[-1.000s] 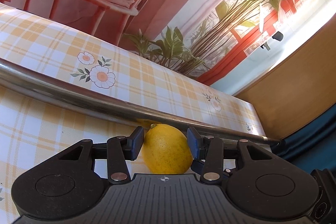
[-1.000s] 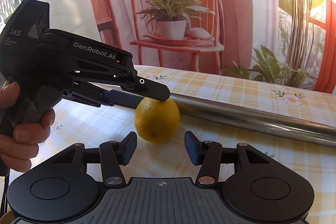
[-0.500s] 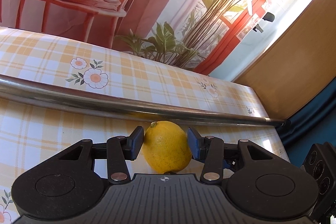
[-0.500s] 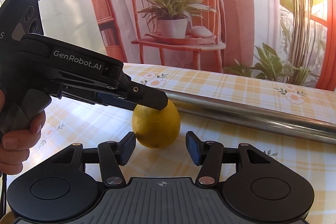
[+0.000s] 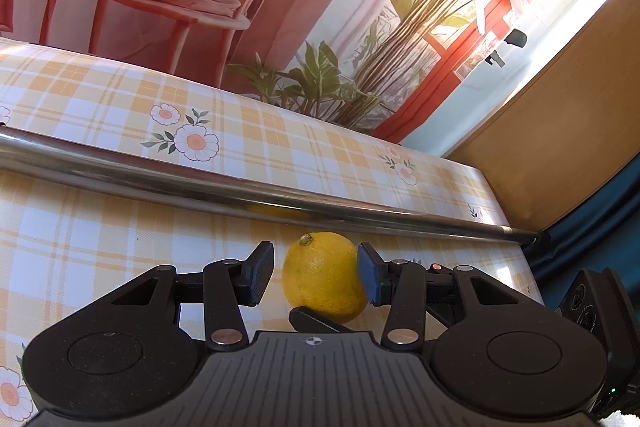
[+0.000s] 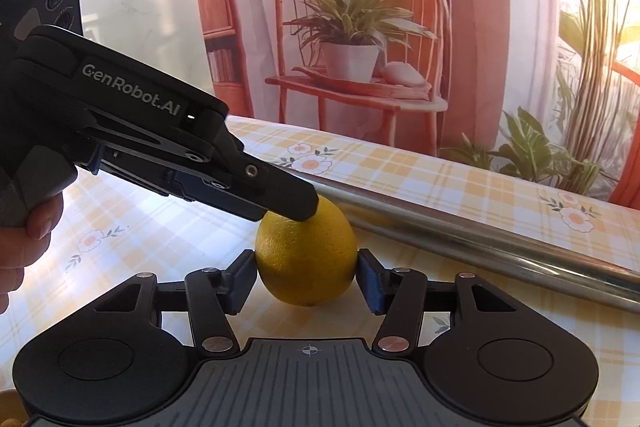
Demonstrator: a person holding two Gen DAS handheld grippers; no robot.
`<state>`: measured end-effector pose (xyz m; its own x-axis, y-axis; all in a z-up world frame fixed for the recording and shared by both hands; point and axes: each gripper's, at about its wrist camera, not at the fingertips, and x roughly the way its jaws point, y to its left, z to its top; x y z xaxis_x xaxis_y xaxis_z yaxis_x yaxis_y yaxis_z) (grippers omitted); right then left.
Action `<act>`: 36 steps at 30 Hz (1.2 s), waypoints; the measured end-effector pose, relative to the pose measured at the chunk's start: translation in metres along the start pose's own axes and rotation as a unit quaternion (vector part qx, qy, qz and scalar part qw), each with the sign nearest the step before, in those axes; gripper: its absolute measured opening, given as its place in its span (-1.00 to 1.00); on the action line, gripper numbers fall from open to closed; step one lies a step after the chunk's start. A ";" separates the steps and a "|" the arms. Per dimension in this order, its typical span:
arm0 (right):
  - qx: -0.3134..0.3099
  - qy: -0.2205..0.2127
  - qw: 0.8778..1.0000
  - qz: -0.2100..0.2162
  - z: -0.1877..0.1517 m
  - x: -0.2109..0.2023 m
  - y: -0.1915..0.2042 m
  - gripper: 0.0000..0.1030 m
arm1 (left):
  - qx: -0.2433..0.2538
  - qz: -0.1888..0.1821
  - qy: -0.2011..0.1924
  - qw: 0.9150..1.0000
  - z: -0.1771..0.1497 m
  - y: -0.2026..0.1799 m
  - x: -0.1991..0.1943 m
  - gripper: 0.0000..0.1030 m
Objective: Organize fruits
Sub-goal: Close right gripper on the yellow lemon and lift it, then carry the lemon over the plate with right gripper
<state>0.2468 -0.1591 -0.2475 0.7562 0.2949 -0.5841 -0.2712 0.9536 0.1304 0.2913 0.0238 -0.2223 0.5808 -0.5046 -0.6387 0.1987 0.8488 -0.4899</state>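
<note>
Passing the lemon (image 6: 306, 253) across, the right gripper (image 6: 307, 281) closes on its sides while the left gripper (image 5: 316, 273), jaws parted, lets go so it transfers cleanly.

the lemon (image 6: 306, 259) has dimpled, faintly glossy peel; the pole (image 5: 240, 187) is polished metal; the checked cloth (image 5: 100, 243) looks smooth; the right gripper (image 6: 307, 283) is matt black plastic.

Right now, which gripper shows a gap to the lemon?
The left gripper: its left pad stands clear of the lemon; the right gripper's pads meet both sides.
</note>
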 end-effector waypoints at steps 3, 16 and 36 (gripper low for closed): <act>0.013 0.002 1.000 0.000 -0.003 -0.006 -0.004 -0.03 | 0.002 0.012 -0.011 1.000 -0.003 0.002 -0.014 -0.08; 0.050 0.010 0.999 -0.009 -0.025 -0.056 -0.001 -0.03 | 0.077 0.078 -0.027 0.994 -0.033 -0.014 -0.069 -0.07; 0.052 -0.026 0.998 -0.011 -0.046 -0.157 0.049 -0.03 | 0.113 0.117 -0.070 0.984 -0.114 -0.048 -0.151 0.12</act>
<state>0.0876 -0.1618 -0.1867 0.7913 0.2742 -0.5464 -0.1928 0.9601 0.2026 0.1039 0.0417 -0.1702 0.7311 -0.2782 -0.6229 0.2087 0.9605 -0.1841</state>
